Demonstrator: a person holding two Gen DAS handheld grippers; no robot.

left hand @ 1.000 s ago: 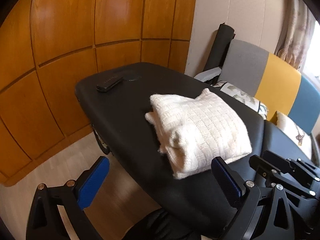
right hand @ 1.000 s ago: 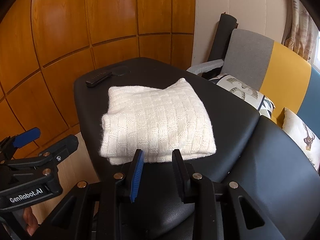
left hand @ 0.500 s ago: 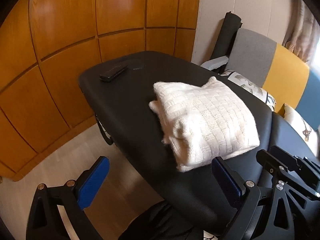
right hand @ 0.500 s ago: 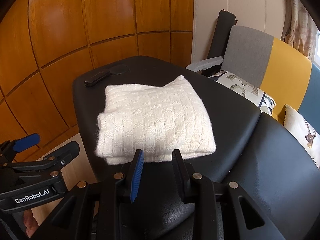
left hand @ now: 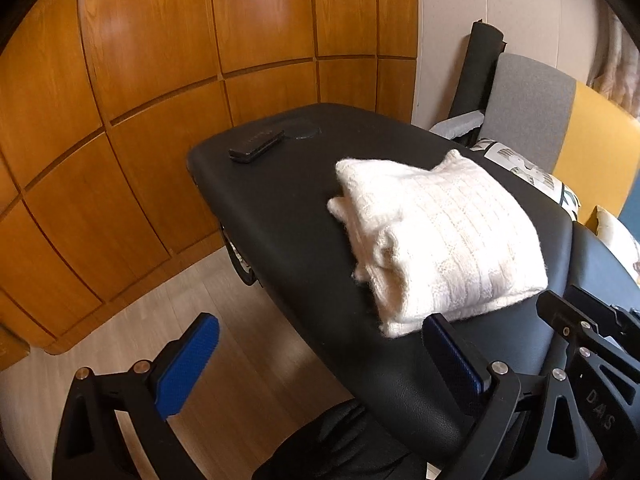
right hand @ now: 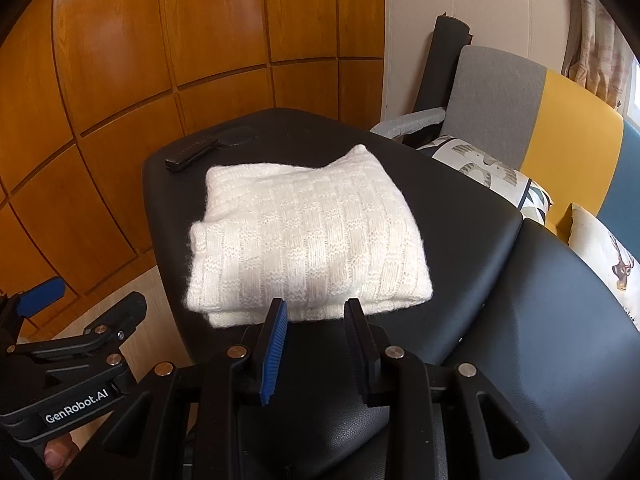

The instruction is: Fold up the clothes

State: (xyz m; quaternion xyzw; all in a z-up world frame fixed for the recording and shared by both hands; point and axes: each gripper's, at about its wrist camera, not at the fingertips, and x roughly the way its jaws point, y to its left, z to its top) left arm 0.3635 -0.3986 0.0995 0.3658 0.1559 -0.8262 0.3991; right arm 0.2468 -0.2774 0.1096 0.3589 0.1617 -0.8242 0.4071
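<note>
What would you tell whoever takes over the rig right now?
Left gripper: jaws wide open, empty, held off the near left edge of the black padded table.
Right gripper: jaws partly open, nothing between them, just short of the sweater's near edge.
White knitted sweater: lies folded into a compact rectangle on the table, touched by neither gripper.
Black remote control: at the table's far end, clear of the sweater.
Done: the folding looks complete.
Left: perhaps tidy the loose bit at the sweater's left side; no other clothes in view.
</note>
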